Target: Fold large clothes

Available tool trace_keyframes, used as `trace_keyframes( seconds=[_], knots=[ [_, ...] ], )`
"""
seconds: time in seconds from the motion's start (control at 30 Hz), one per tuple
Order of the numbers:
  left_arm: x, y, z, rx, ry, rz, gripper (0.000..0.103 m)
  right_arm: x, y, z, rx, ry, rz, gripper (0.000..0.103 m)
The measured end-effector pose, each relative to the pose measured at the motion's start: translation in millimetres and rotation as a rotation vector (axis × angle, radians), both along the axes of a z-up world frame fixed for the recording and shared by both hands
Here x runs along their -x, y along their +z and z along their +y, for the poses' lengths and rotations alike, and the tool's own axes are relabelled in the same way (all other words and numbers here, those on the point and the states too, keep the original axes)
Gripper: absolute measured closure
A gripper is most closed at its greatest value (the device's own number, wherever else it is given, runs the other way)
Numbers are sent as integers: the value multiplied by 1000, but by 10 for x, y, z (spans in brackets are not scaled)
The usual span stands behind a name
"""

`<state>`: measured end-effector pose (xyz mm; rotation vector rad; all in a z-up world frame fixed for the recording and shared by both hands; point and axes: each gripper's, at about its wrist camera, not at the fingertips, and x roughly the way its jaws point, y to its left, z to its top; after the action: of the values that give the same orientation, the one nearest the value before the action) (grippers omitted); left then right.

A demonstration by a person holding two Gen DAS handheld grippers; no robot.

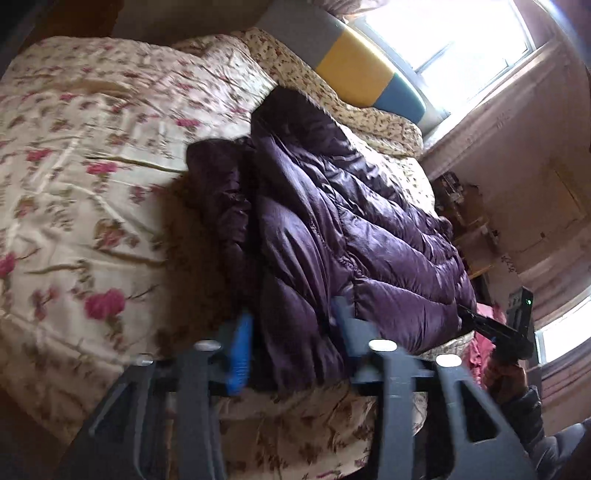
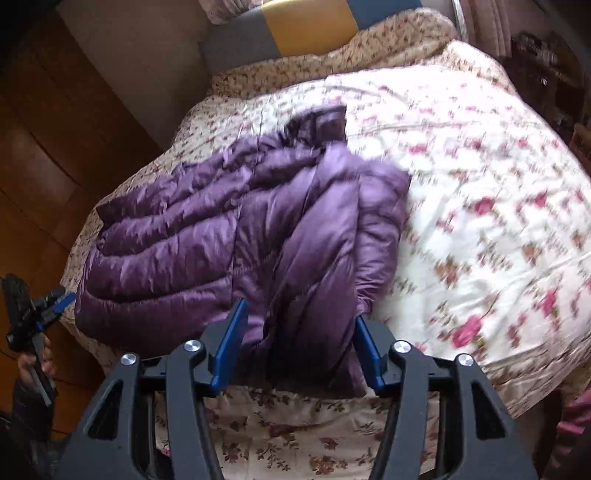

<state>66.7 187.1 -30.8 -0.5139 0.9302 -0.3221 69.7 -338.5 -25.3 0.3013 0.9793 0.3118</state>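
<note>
A purple quilted down jacket lies partly folded on the floral bed cover, also in the right wrist view. My left gripper is open, its blue fingers either side of the jacket's near edge. My right gripper is open too, its jaws straddling the jacket's near fold without pinching it. The right gripper also shows in the left wrist view at the bed's right edge. The left gripper shows in the right wrist view at the jacket's left end.
The bed has a cream cover with pink flowers and a grey, yellow and blue headboard. A bright window is behind it. Cluttered shelves stand right of the bed. Wooden floor lies left of it.
</note>
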Motion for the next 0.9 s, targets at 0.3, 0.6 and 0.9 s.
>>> trace_keyframes(
  seconds=[0.3,0.6,0.9],
  knots=[
    [-569,336,97,-125,65,-97,31,-186,64,225,151,46,55,35],
    [-1288,275,-188,-201,21,-51,31,-152,395,-149,115,-56,-46,28],
    [-1520,178,-218,-190,24,-9,31,-1265,3,82,113,-208,-15,30]
  ],
)
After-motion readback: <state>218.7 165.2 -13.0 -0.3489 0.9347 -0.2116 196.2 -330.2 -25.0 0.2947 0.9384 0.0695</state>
